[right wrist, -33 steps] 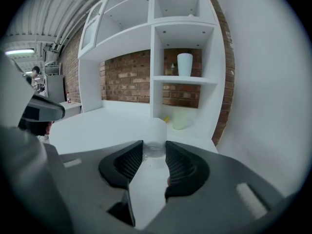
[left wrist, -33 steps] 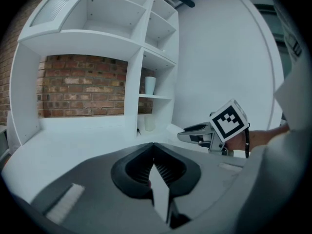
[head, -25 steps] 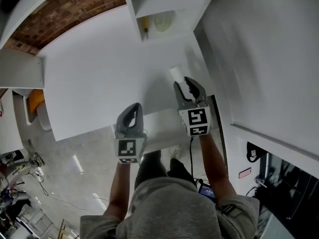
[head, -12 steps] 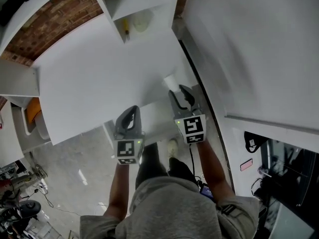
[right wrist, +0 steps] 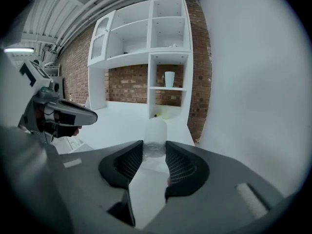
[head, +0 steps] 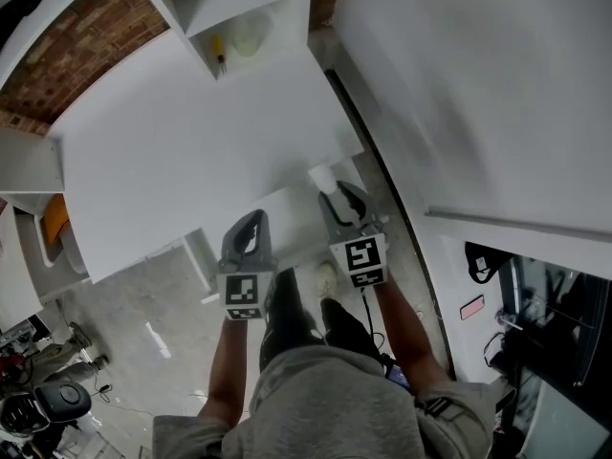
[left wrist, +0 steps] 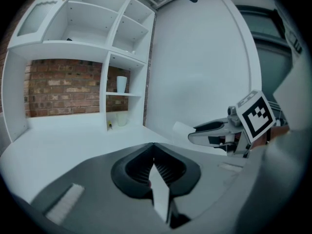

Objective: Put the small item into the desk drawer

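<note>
Shift since a second earlier: right gripper point(head: 335, 195) and its load had drawn back from over the desk top point(head: 191, 151) to its near edge, at centre frame in the head view.
Task's thing: small translucent container point(right wrist: 155, 136), upright between the right gripper's jaws, poking out beyond their tips at centre frame.
Right claw: clamped on the container's lower part, pads pressing both sides.
Left claw: left gripper point(left wrist: 154, 156) closed on nothing, held lower left of its partner in the head view.
Drawer: a white ledge point(head: 282, 208) showed just under the desk edge, between the two grippers. It was probably the drawer, but whether it stood open could not be told.
Step in hand, as judged: carrying the container to the drawer.
Doing it well: keep the container upright and the squeeze steady, since its wall looked thin and slippery. Free the drawer with the empty left gripper if it is shut. Lower the container fully inside before letting go.
</note>
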A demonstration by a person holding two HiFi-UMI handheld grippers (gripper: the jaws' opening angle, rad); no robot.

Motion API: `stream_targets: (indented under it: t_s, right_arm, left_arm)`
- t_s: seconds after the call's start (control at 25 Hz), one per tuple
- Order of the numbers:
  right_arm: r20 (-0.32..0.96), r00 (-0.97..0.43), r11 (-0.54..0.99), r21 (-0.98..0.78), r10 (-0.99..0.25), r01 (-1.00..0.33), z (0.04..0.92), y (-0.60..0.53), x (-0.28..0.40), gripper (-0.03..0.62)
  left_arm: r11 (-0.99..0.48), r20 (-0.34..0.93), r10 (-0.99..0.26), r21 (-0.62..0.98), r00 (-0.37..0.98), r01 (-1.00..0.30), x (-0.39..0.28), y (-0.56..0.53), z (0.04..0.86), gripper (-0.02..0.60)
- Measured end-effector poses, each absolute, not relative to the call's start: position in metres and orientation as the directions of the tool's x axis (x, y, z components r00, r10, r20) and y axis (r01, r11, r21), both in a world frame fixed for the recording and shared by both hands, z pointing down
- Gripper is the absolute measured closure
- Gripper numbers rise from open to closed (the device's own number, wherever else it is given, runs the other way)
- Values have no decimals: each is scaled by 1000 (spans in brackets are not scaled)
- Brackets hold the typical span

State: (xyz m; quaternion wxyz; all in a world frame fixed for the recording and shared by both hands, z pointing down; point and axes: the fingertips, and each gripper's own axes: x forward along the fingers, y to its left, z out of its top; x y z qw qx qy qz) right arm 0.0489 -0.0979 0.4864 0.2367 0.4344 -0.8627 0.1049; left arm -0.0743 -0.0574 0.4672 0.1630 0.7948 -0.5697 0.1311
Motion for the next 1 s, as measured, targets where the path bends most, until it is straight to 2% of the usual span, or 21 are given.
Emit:
stream_targets:
  t_s: [1.0]
  right_arm:
    - [747, -490, 698, -49, -449, -715, 667, -78, 23, 444]
  left_arm:
    - [-320, 534, -764, 172, 361, -932, -76, -56, 597, 569]
